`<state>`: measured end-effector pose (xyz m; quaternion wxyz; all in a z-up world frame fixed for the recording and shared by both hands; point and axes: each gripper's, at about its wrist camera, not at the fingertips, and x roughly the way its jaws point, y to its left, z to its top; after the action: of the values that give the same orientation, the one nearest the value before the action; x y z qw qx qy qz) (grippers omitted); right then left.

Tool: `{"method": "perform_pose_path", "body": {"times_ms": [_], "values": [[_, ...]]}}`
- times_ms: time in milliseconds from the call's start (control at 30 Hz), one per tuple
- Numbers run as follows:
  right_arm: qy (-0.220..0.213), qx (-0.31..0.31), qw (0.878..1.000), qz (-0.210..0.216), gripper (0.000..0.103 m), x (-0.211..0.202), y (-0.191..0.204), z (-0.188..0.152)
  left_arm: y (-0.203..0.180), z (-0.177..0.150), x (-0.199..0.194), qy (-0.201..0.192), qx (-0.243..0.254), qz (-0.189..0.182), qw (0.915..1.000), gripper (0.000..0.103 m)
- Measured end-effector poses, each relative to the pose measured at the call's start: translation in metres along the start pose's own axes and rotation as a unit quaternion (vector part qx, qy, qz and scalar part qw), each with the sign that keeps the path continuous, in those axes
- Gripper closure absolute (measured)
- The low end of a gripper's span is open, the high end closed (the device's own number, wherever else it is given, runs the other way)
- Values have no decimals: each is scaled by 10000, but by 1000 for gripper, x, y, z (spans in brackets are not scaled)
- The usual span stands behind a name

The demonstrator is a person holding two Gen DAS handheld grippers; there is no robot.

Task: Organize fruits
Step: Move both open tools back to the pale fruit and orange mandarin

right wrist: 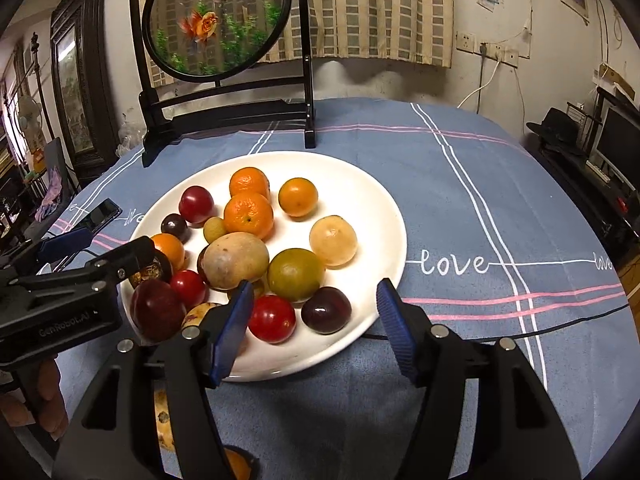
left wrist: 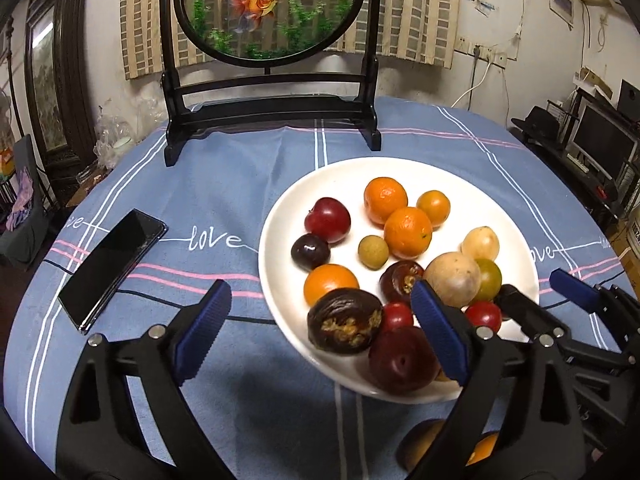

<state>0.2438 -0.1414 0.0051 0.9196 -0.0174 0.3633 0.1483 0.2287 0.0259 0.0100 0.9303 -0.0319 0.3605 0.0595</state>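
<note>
Where the blue striped cloth covers the round desk, a black phone lies flat to the left of the plate, well apart from it. A dark wooden stand with a round goldfish panel rises at the far edge of the desk, behind the plate. Nothing stands between my tools and the fruit. The cloth carries white and pink lines and the word "love" in white. Behind the desk hangs a checked curtain on a worn white wall with sockets and cables; a monitor and a black hat sit on low furniture at the right.

The fruits lie together on the white plate: oranges toward the far side, a red plum, a small green-yellow fruit, pale round fruits, a green one, a split dark fruit, red tomatoes and a dark plum near the front rim. Further fruit lies off the plate on the cloth below it, partly hidden by my tools.

My left hand-held gripper stands wide, its jaws straddling the plate's near left rim, with the split dark fruit between them but not pressed. My right hand-held gripper stands at a moderate gap over the near right rim; the red tomato and dark plum sit between its blue pads, untouched. Neither holds anything
</note>
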Motion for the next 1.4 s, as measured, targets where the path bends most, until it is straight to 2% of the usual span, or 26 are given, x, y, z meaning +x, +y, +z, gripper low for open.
{"method": "perform_pose_path", "body": {"times_ms": [267, 500, 633, 700, 967, 1200, 1400], "values": [[84, 66, 9999, 56, 39, 1, -4, -4, 12, -15, -8, 144, -38, 49, 9999, 8], [161, 105, 9997, 145, 39, -10, -4, -20, 25, -24, -17, 224, -254, -139, 9993, 7], [224, 126, 9990, 362, 38, -25, -2, -33, 24, -29, -22, 195, -221, -154, 9994, 7], [261, 57, 9987, 434, 35, -30, 1, -37, 24, -33, -23, 220, -229, -174, 9993, 7], [416, -441, 9944, 868, 35, -58, 25, -57, 20, -40, -28, 252, -133, -261, 9993, 7], [718, -905, 9899, 827, 35, -59, 44, -76, 20, -42, -32, 263, -166, -382, 9988, 7], [1052, -1147, 9855, 678, 35, -42, 58, -85, 19, -42, -31, 287, -132, -365, 9988, 7]]}}
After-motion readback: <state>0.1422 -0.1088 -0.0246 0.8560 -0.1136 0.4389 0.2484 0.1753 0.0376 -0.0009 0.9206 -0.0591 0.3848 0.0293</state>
